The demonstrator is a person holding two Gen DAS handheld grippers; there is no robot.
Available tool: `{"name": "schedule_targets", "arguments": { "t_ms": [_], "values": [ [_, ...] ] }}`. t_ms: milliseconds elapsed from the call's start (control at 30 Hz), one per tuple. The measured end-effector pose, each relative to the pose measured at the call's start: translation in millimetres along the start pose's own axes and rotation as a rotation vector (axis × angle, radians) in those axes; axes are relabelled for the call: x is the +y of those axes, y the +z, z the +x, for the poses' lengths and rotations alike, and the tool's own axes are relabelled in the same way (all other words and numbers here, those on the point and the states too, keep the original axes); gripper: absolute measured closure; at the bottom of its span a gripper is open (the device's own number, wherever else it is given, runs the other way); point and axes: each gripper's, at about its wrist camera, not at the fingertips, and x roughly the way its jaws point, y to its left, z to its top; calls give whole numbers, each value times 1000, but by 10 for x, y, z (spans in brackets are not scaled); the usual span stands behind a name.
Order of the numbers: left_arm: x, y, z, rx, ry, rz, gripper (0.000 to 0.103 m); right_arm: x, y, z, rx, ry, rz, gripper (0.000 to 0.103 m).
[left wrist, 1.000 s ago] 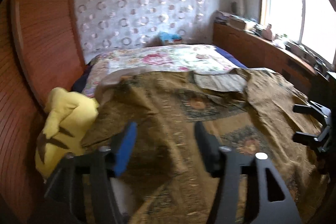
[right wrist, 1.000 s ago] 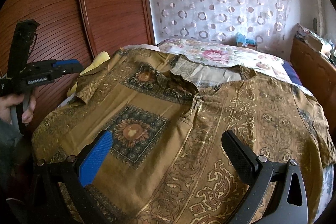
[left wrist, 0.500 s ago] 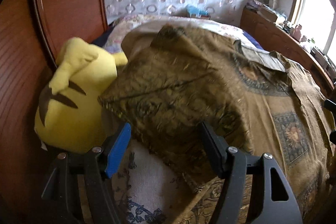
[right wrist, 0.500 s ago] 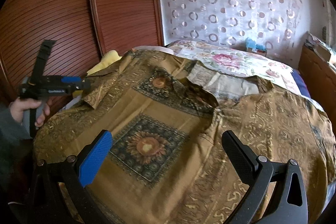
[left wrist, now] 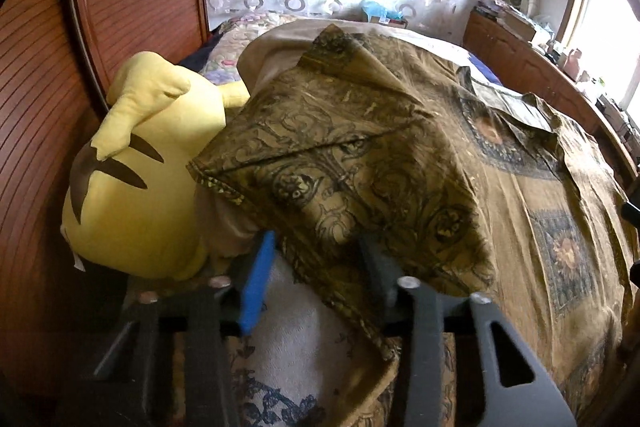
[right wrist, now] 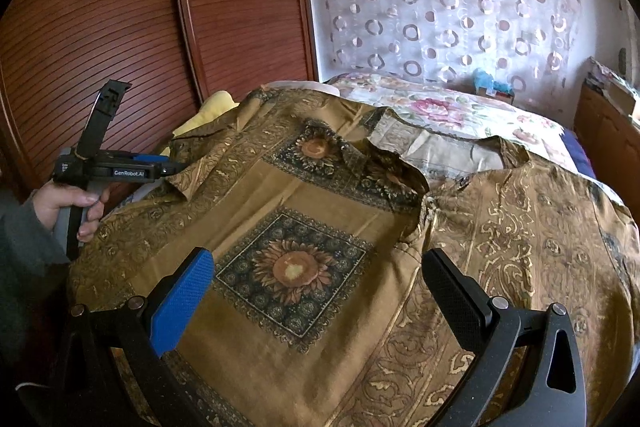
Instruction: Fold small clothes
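A golden-brown patterned shirt [right wrist: 328, 227] lies spread open on the bed, with sunflower squares down its front. In the left wrist view its sleeve [left wrist: 352, 163] drapes toward me. My left gripper [left wrist: 316, 259] is open, its fingers straddling the sleeve's lower edge; the cloth covers the right fingertip. It also shows from the side in the right wrist view [right wrist: 168, 169], at the sleeve end. My right gripper [right wrist: 316, 279] is open and empty, hovering above the shirt's lower front.
A yellow plush toy [left wrist: 148, 167] lies at the bed's left edge against the wooden wardrobe doors [right wrist: 120, 27]. A floral bedspread [right wrist: 460, 107] covers the far bed. A wooden cabinet [left wrist: 532, 67] runs along the right under the window.
My left gripper has swung left and moved in on the sleeve, its fingers now around the sleeve's edge. The right gripper has drifted slightly closer over the shirt front.
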Motion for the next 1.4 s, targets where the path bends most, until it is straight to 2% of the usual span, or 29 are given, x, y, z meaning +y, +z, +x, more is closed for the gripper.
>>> {"name": "schedule_targets", "arguments": {
  "t_ms": [67, 233, 333, 433, 633, 900, 1067, 1200, 1267, 1333, 1400],
  "values": [
    [-28, -21, -8, -3, 17, 16, 70, -5, -8, 3, 0, 0, 3, 0],
    [-68, -20, -14, -8, 9, 42, 96, -30, -27, 13, 0, 2, 11, 0],
    [-125, 8, -116, -53, 16, 57, 98, -46, -42, 15, 2, 1, 16, 0],
    [-178, 101, -308, -119, -10, 44, 98, -76, -51, 10, 1, -2, 24, 0],
    [-461, 380, -561, -195, -39, 117, 98, -152, -55, -15, -6, -10, 42, 0],
    [-1077, 501, -572, -207, -122, 252, 98, -230, -93, -98, -23, -26, 53, 0],
    [-1197, 414, -647, -224, -154, 275, 98, -281, -115, -129, -18, -31, 68, 0],
    [-1169, 395, -787, -247, -168, 259, 95, -285, -102, -150, -22, -33, 64, 0],
    [-1139, 386, -870, -269, -168, 251, 88, -280, -99, -144, -22, -32, 64, 0],
    [-1103, 376, -941, -298, -169, 232, 71, -277, -98, -152, -21, -33, 60, 0],
    [-1032, 366, -1021, -330, -175, 205, 61, -263, -79, -138, -19, -37, 49, 0]
  ]
}}
